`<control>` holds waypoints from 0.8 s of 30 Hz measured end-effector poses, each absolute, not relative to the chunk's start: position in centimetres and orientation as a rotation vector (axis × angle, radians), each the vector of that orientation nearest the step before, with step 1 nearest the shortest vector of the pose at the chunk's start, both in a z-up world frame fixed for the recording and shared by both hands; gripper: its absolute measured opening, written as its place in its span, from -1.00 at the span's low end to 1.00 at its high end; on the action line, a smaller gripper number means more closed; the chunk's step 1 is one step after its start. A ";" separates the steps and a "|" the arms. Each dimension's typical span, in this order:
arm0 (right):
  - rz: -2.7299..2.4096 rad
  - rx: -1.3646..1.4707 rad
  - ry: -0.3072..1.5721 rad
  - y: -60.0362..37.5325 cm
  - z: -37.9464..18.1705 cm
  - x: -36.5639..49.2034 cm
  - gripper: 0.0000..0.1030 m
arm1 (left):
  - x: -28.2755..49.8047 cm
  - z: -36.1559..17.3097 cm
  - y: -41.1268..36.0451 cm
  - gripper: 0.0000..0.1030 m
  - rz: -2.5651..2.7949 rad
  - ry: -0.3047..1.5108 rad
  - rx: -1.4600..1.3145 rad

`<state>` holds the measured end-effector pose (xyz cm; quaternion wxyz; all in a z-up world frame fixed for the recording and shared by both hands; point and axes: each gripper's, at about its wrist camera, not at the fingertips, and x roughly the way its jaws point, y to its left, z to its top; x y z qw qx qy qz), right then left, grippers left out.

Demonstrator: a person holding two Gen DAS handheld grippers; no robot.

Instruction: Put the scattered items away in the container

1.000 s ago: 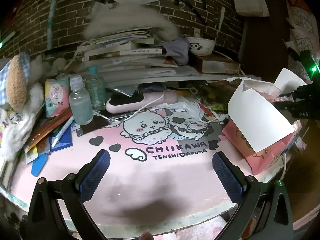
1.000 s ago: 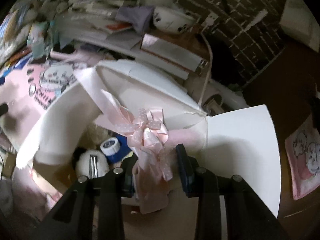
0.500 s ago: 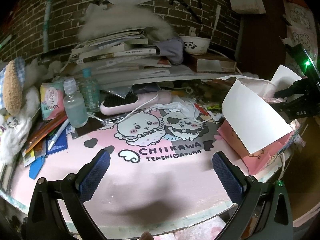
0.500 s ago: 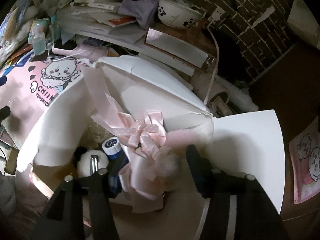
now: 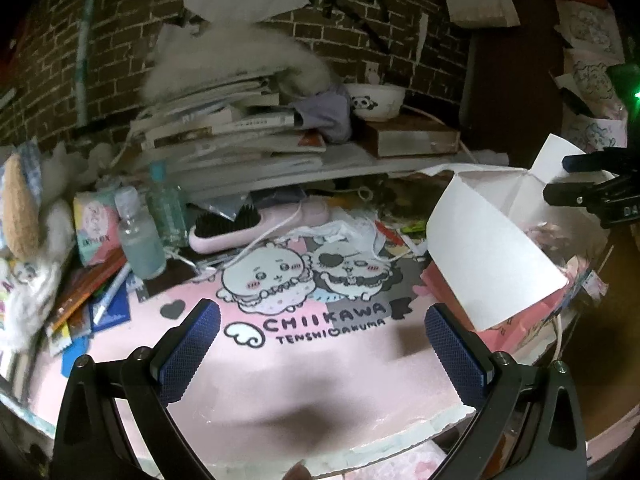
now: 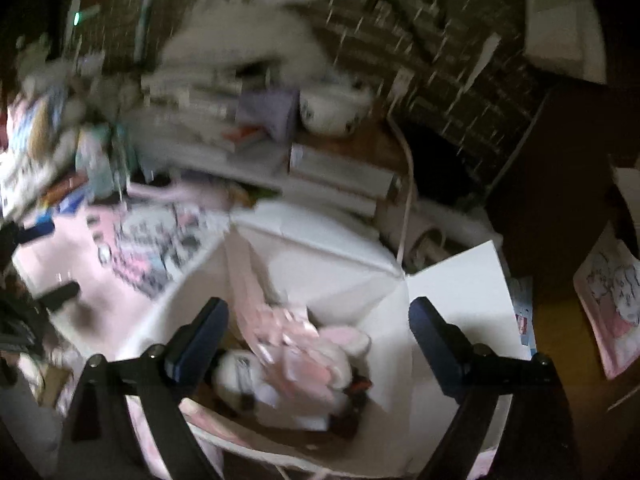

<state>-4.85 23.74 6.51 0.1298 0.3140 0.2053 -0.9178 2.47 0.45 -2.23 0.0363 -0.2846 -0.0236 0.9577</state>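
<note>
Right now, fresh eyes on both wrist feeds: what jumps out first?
The pink cartoon desk mat fills the middle of the left view, under the open left gripper. Behind it, a leaning pile of books with a panda bowl to its right. In the blurred right view, the open right gripper hangs over the white-flapped box, pink beribboned items inside.

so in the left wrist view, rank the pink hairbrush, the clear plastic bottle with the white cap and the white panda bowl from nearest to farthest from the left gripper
From the left gripper, whose jaws stand wide open:
1. Clear plastic bottle with the white cap, front left, standing by the pens.
2. Pink hairbrush with black bristles, a little further back, near centre; close to the bottle, so that order is tentative.
3. White panda bowl, far back on the raised stack, right of centre.
</note>
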 end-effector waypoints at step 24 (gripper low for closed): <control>-2.947 0.757 0.052 21.8 4.1 2.5 1.00 | 4.7 2.0 1.7 0.99 3.110 -0.006 -0.951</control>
